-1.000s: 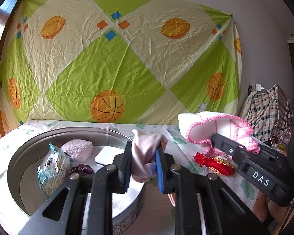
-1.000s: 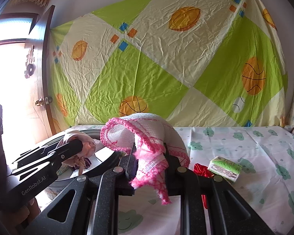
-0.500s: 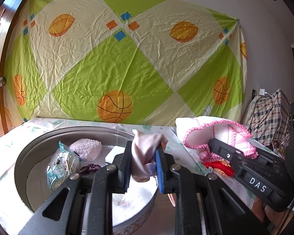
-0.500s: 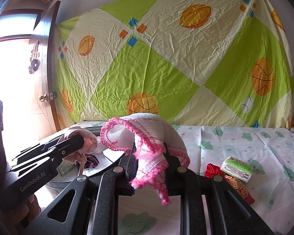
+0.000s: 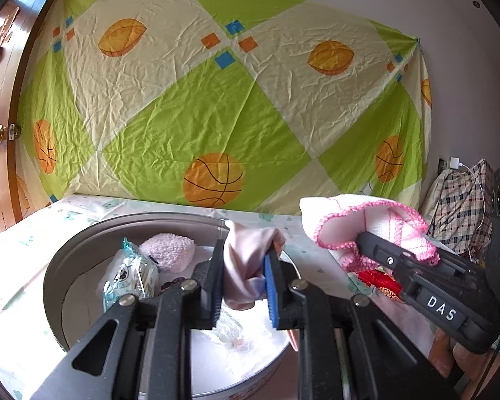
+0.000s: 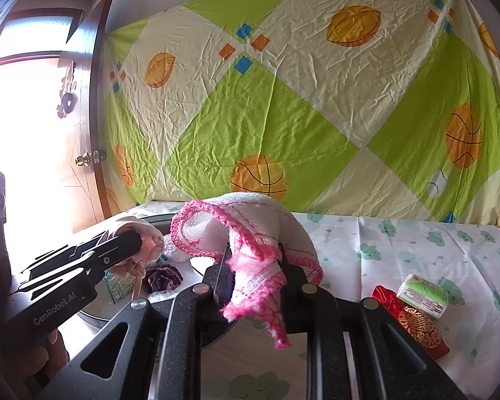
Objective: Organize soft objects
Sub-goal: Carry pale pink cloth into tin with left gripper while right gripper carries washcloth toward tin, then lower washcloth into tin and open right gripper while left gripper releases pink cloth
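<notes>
My left gripper [image 5: 245, 278] is shut on a pale pink cloth [image 5: 246, 260] and holds it over the round grey metal tin [image 5: 83, 246]. My right gripper [image 6: 255, 278] is shut on a white cloth with a pink crocheted edge [image 6: 250, 230], just right of the tin; the same cloth [image 5: 360, 223] shows in the left wrist view. Inside the tin lie a fluffy pink pad [image 5: 168, 250], a clear snack packet [image 5: 130, 276] and a dark purple knitted piece [image 6: 165, 278].
A red embroidered pouch [image 6: 413, 323] and a green-and-white tissue pack [image 6: 421, 295] lie on the cloud-print tablecloth [image 6: 416, 243] to the right. A patterned sheet [image 5: 216, 106] covers the wall behind. A checked bag [image 5: 463, 213] stands far right; a wooden door [image 6: 86, 116] is at left.
Both grippers have shifted left with their cloths: the tin has slid rightward in the left wrist view and the red pouch has come into fuller view at the right.
</notes>
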`<action>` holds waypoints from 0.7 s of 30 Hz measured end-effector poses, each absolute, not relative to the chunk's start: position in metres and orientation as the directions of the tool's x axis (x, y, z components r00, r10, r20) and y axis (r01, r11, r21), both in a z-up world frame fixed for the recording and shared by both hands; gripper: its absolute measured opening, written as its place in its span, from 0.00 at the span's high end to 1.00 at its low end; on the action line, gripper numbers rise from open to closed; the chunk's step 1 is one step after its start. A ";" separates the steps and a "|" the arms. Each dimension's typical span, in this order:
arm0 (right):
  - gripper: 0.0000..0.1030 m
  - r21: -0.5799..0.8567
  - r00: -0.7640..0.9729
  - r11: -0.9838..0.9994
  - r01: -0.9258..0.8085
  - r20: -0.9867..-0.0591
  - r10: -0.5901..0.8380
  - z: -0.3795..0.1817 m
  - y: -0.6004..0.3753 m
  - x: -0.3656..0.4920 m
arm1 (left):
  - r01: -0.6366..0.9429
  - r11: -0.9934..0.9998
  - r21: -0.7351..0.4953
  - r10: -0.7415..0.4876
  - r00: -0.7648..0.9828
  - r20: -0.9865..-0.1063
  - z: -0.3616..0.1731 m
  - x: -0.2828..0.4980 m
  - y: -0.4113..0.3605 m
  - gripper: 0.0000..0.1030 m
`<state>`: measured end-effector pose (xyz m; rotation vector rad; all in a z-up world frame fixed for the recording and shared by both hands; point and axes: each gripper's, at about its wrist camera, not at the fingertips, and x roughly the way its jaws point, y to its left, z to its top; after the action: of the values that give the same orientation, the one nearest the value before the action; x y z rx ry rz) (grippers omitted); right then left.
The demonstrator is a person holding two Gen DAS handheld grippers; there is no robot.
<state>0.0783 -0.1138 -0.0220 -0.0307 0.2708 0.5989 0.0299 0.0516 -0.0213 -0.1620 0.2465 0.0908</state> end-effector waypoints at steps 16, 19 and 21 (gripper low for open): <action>0.79 0.044 0.768 0.804 -0.593 -0.269 0.581 -0.017 -0.094 0.083 | -0.156 0.976 -0.151 0.113 0.959 -0.261 -0.023 0.025 0.076 0.81; 0.79 0.042 0.764 0.800 -0.598 -0.270 0.585 -0.014 -0.090 0.083 | -0.167 0.974 -0.153 0.123 0.957 -0.262 -0.022 0.024 0.083 0.81; 0.79 0.039 0.761 0.796 -0.603 -0.271 0.590 -0.013 -0.087 0.084 | -0.180 0.972 -0.151 0.136 0.955 -0.264 -0.021 0.024 0.089 0.81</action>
<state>0.0838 -0.0865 -0.0126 -0.0513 0.2779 0.6495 0.0238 0.0890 -0.0213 -0.1751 0.2555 0.1613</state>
